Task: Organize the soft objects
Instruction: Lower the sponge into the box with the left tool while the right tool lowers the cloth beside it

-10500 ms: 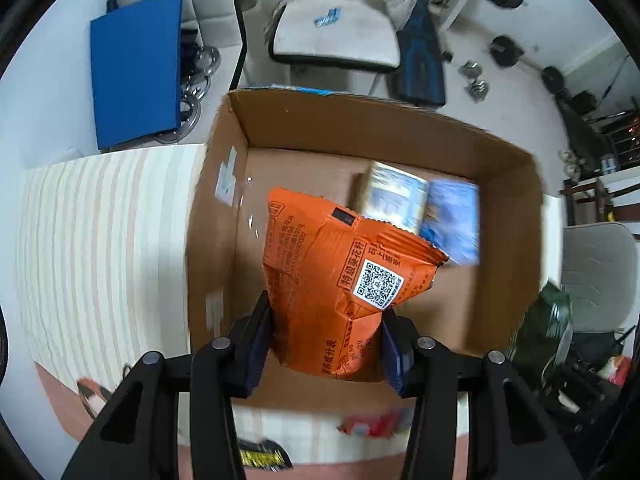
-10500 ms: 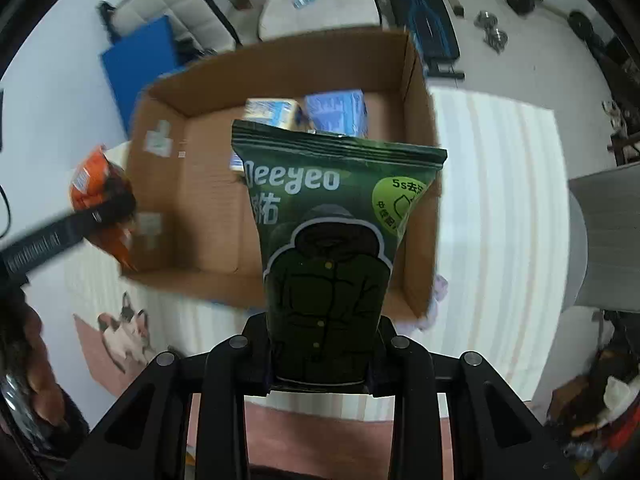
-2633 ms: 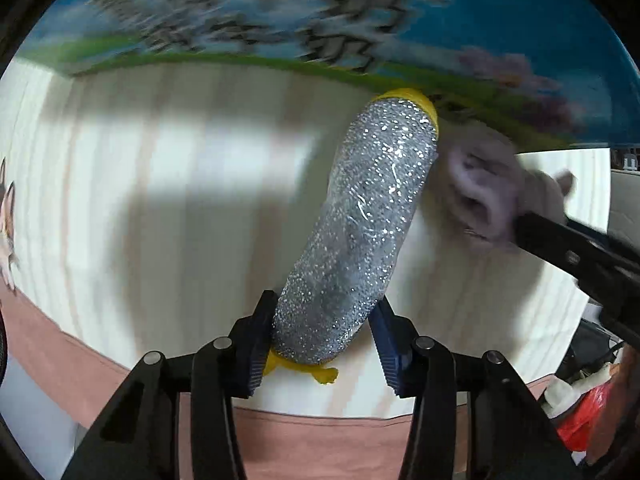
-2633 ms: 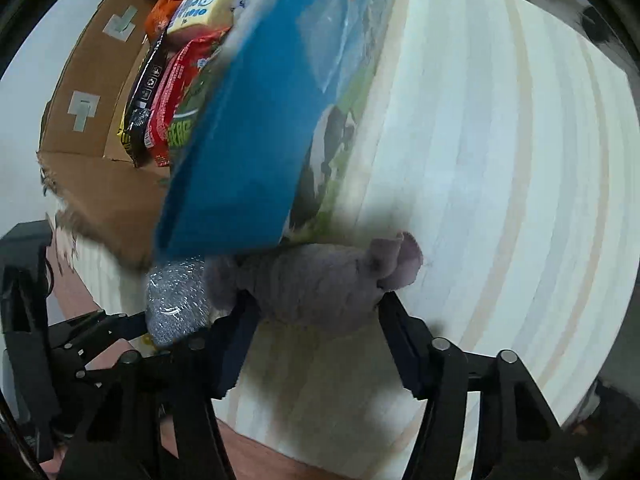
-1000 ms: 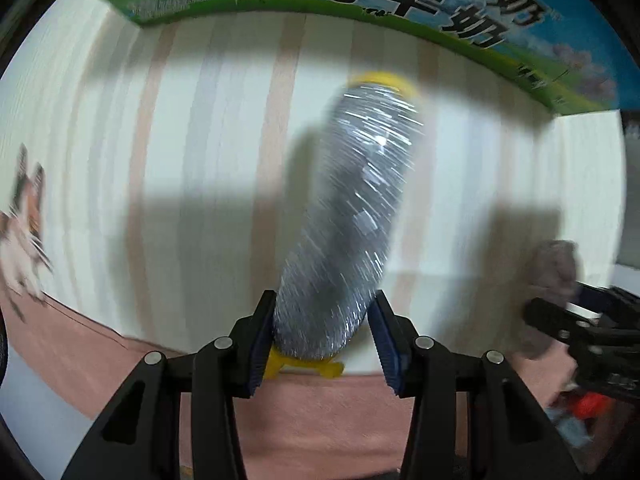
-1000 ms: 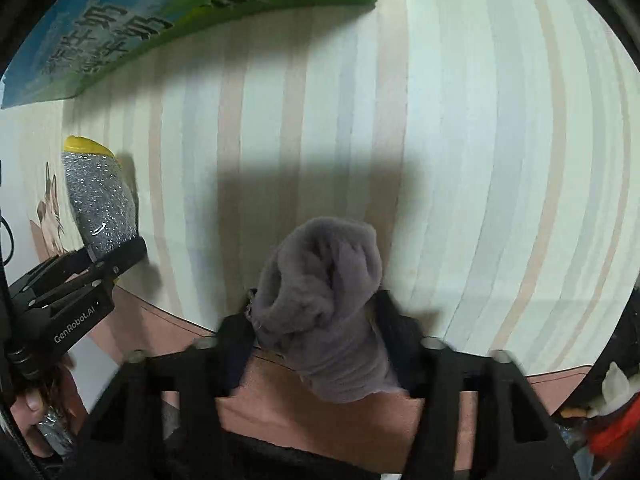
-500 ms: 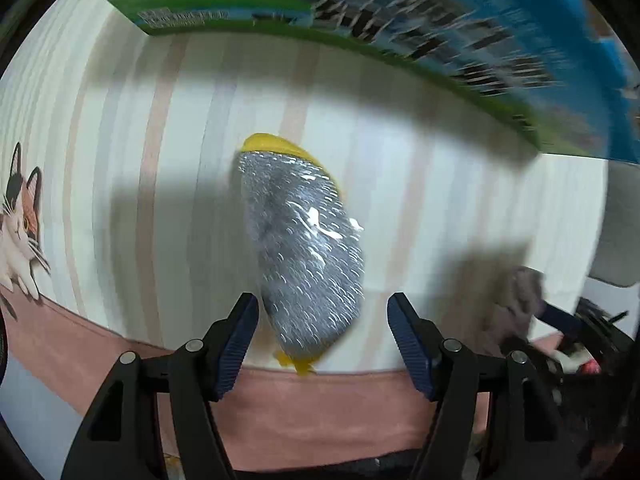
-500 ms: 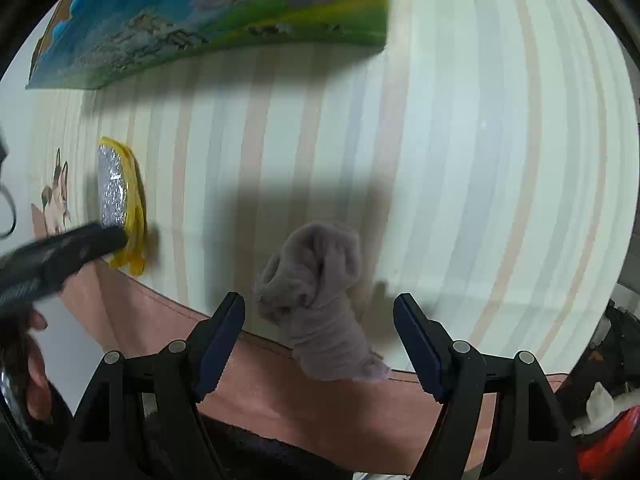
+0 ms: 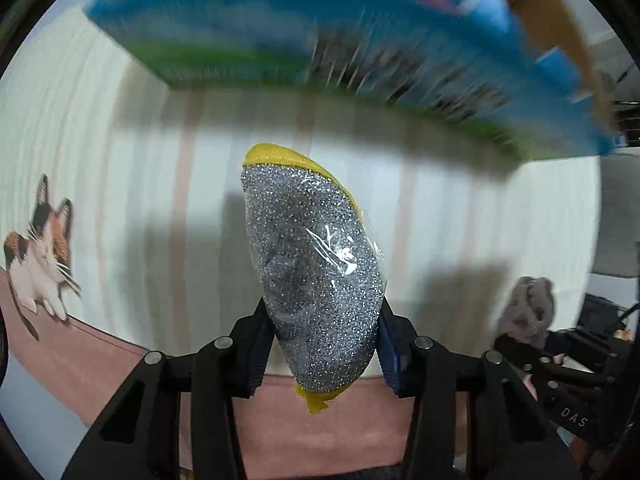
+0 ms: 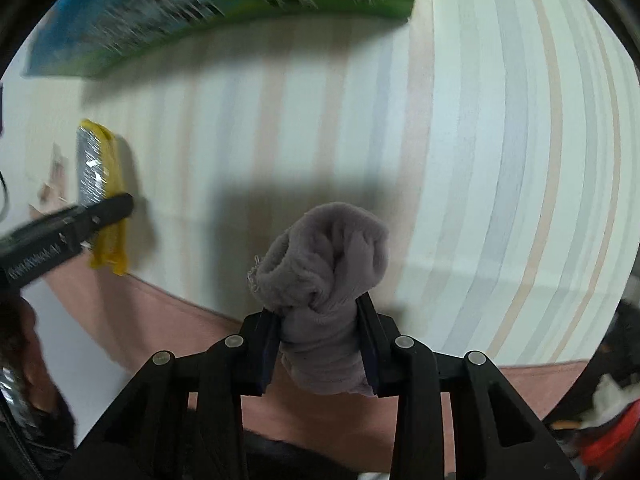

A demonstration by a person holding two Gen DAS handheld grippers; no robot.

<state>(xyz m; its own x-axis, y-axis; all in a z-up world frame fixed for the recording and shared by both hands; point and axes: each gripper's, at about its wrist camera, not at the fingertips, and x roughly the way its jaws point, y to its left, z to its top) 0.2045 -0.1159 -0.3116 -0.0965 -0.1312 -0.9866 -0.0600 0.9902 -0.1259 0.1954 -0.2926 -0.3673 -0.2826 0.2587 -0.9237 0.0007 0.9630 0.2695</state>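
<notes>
Left wrist view: the left gripper (image 9: 322, 350) is clamped on a silver glitter sponge (image 9: 316, 280) with a yellow backing. The sponge's lower part sits between the two blue pads at the bottom centre of the frame, and the rest rises past the fingertips toward the middle. Behind it lies a striped tablecloth (image 9: 132, 200) with a cat print (image 9: 38, 256) at the left edge. A blurred blue and green carton (image 9: 320, 44) spans the top.

Right wrist view: the right gripper (image 10: 318, 346) is closed tight on a grey rolled sock (image 10: 324, 268). The sock's narrow end is pinched between the pads at bottom centre, and its bunched end bulges above them.
</notes>
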